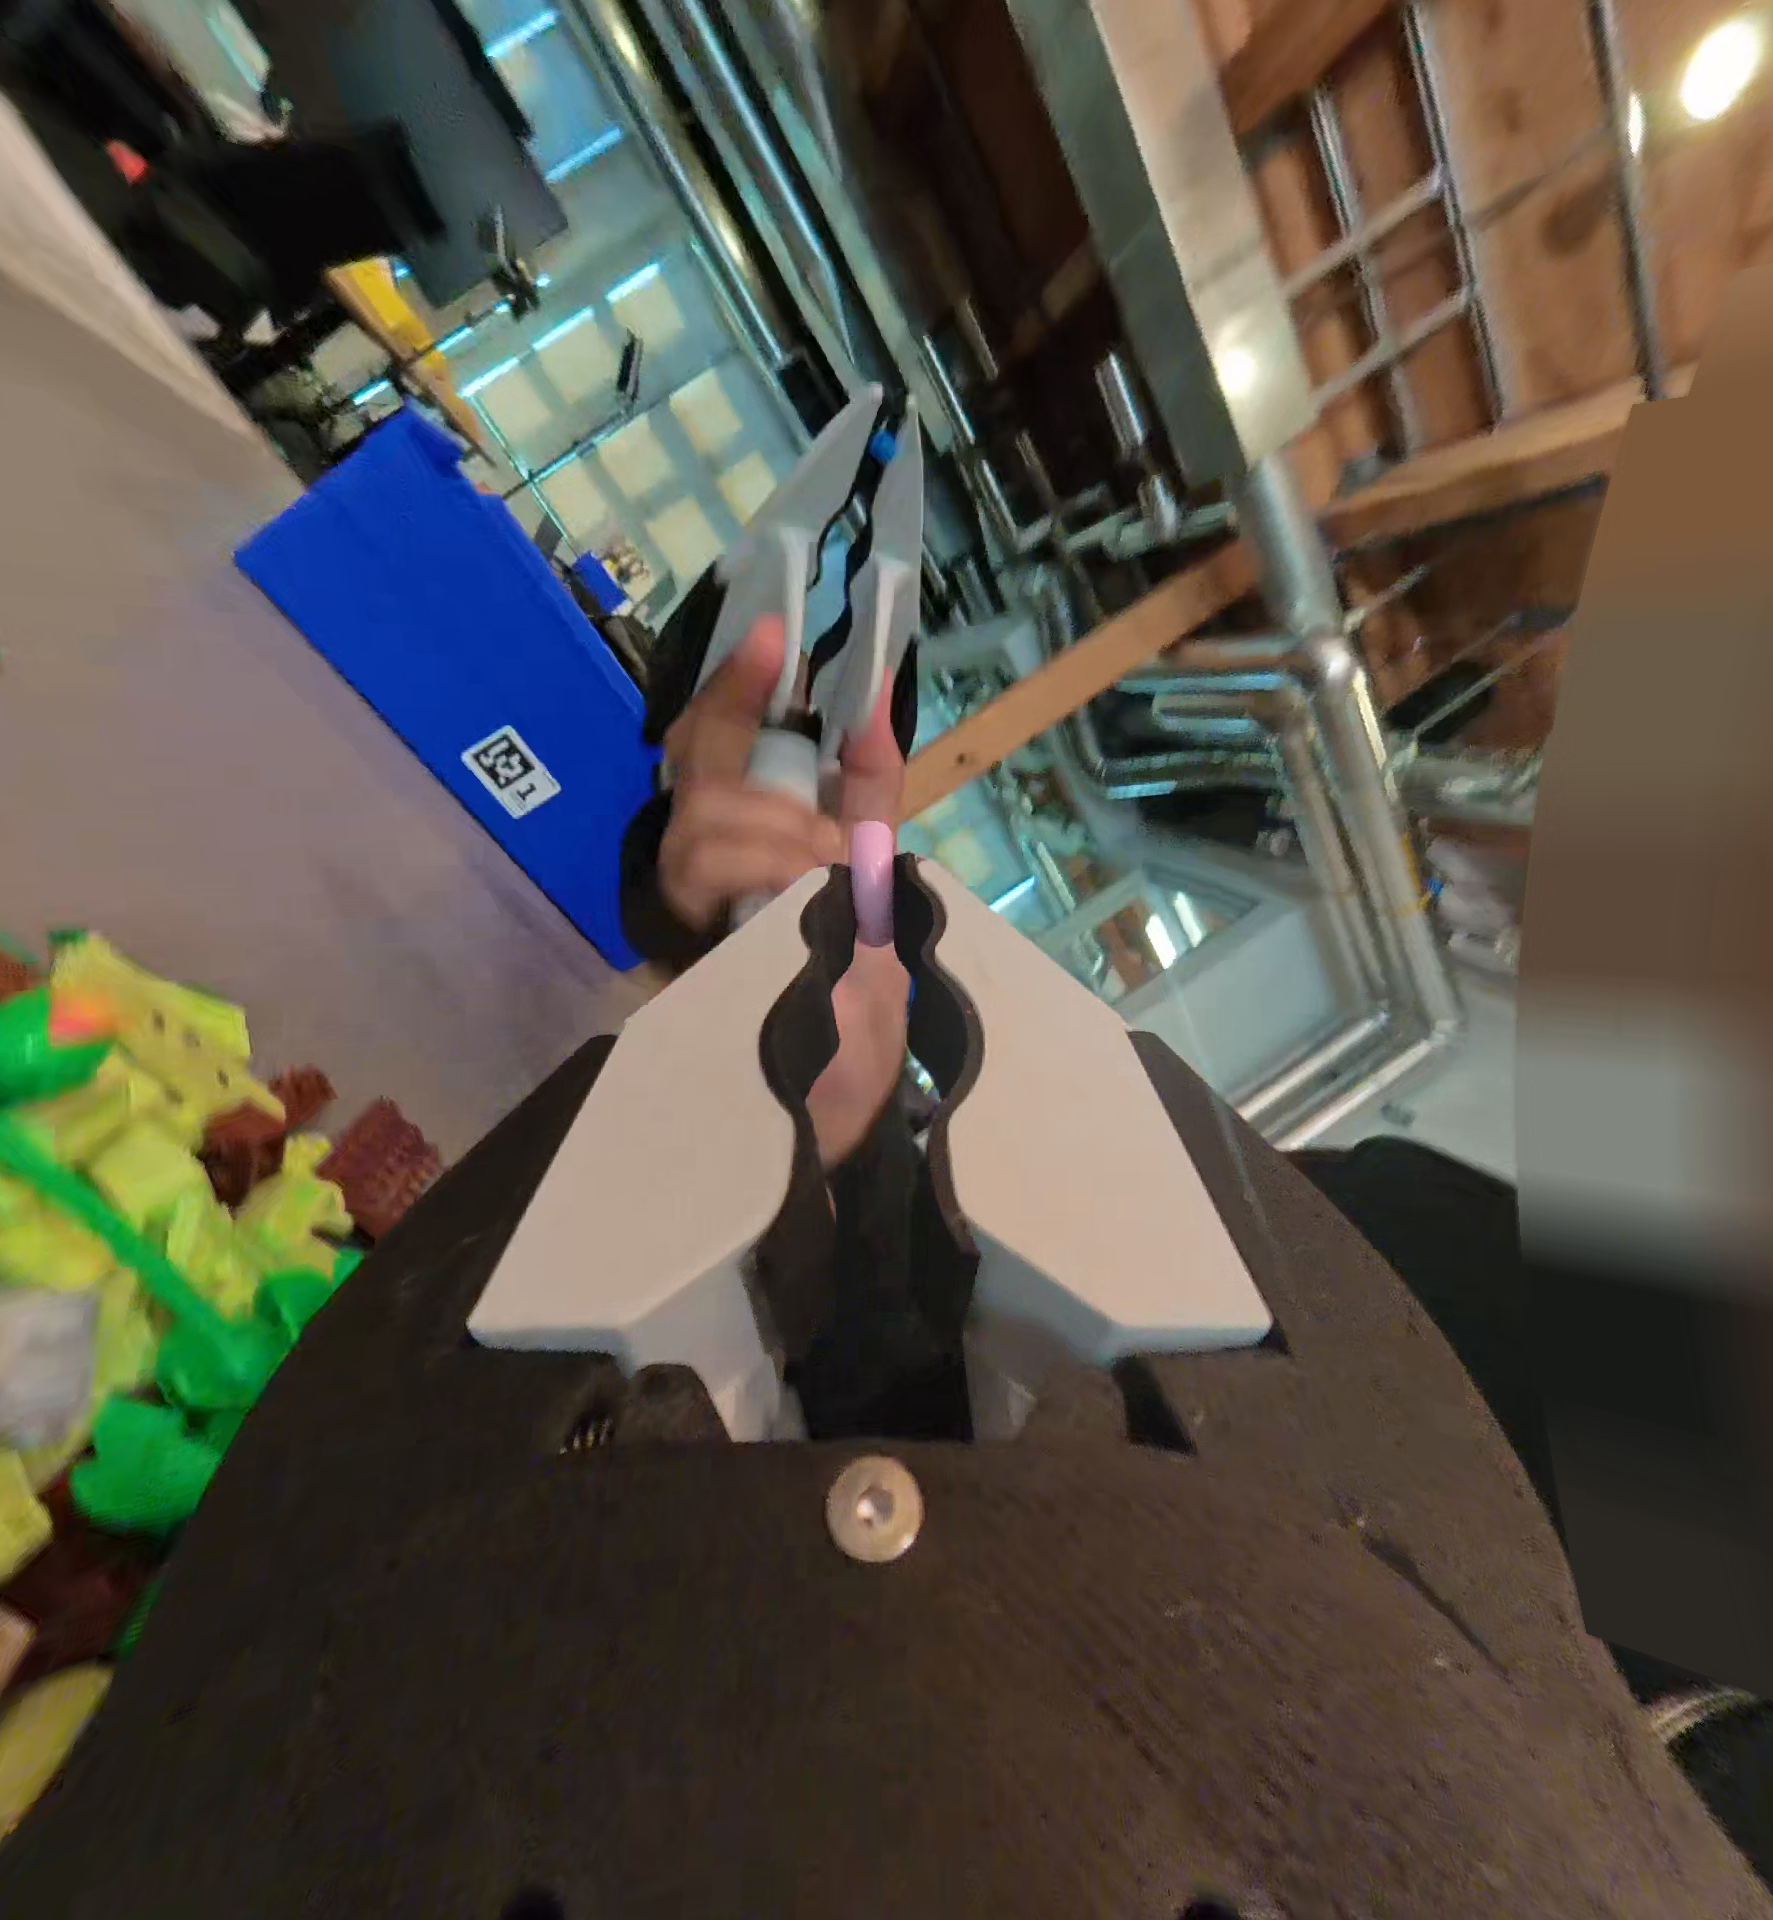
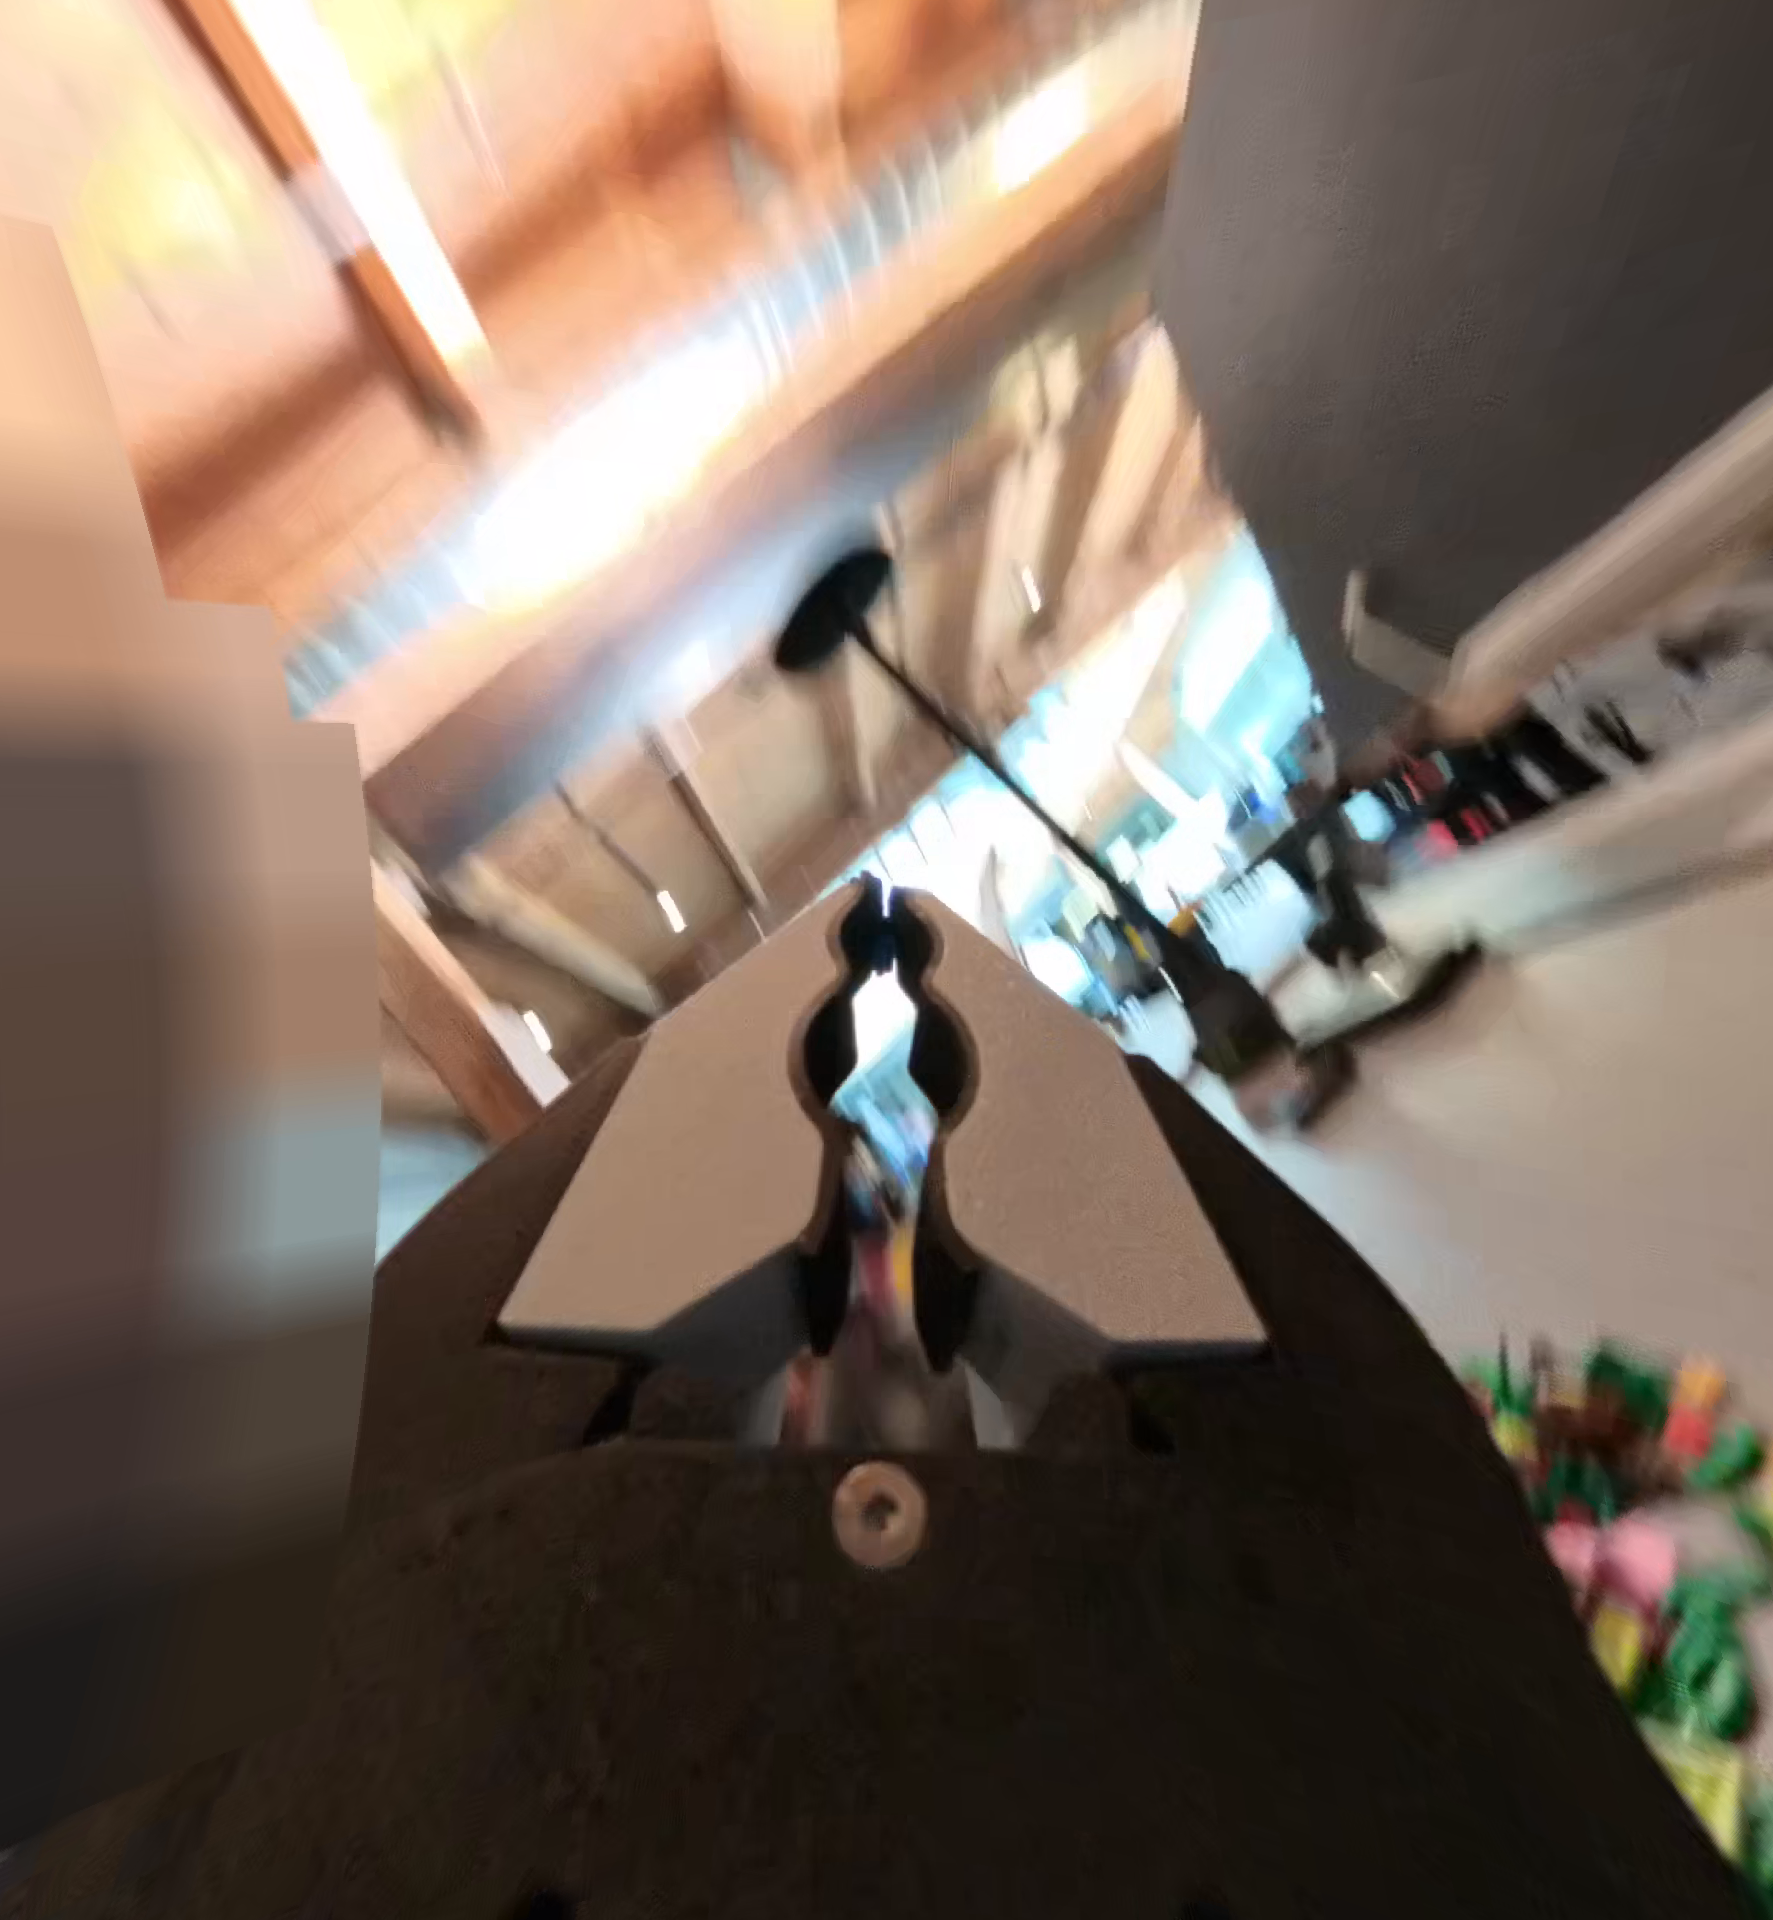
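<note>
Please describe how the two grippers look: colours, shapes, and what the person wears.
Each gripper, left and right, has a black body with a silver screw, pale grey wedge-shaped jaws and wavy black inner pads. The person's sleeve is black.

The only marking sits on the blue bin (image 1: 466, 634) in the left wrist view: a small white sticker (image 1: 511, 771) on its side wall, printed with a black square code pattern and a short mark beneath it. The right wrist view is too blurred for any writing to show.
</note>
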### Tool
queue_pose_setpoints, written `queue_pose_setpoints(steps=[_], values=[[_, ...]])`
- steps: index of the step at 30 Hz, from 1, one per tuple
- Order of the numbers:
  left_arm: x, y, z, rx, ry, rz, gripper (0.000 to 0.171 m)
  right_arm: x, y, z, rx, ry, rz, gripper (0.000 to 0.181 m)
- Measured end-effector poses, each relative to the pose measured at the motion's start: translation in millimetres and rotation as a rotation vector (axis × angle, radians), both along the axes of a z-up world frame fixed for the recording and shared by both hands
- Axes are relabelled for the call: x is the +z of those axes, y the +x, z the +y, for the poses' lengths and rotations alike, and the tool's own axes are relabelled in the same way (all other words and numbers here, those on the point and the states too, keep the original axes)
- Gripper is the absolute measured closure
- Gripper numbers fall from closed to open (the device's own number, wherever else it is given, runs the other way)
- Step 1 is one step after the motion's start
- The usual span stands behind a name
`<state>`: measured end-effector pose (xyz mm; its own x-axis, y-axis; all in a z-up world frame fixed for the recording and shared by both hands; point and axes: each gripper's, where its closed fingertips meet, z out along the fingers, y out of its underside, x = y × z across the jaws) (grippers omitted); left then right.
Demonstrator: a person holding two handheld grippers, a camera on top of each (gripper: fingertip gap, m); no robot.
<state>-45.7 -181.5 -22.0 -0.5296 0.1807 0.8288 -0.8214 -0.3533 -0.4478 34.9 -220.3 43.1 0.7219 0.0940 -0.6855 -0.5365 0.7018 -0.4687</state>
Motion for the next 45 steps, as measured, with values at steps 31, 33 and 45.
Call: queue_pose_setpoints(steps=[31, 33, 45], values=[[-108.0, 71.9, 83.4, 0.295, 1.227, -0.578, 0.165, -151.9, 8.5, 46.1, 0.043, -1.137, -0.109, 0.163], [-111.1, 73.0, 84.7, 0.300, 1.257, -0.592, 0.162, -144.3, 9.4, 43.1, 0.040, -1.090, -0.098, 0.162], [-75.2, 87.9, 103.1, 0.461, 1.072, -0.527, 0.152, -127.0, 6.4, 41.6, 0.039, -0.998, -0.105, 0.162]])
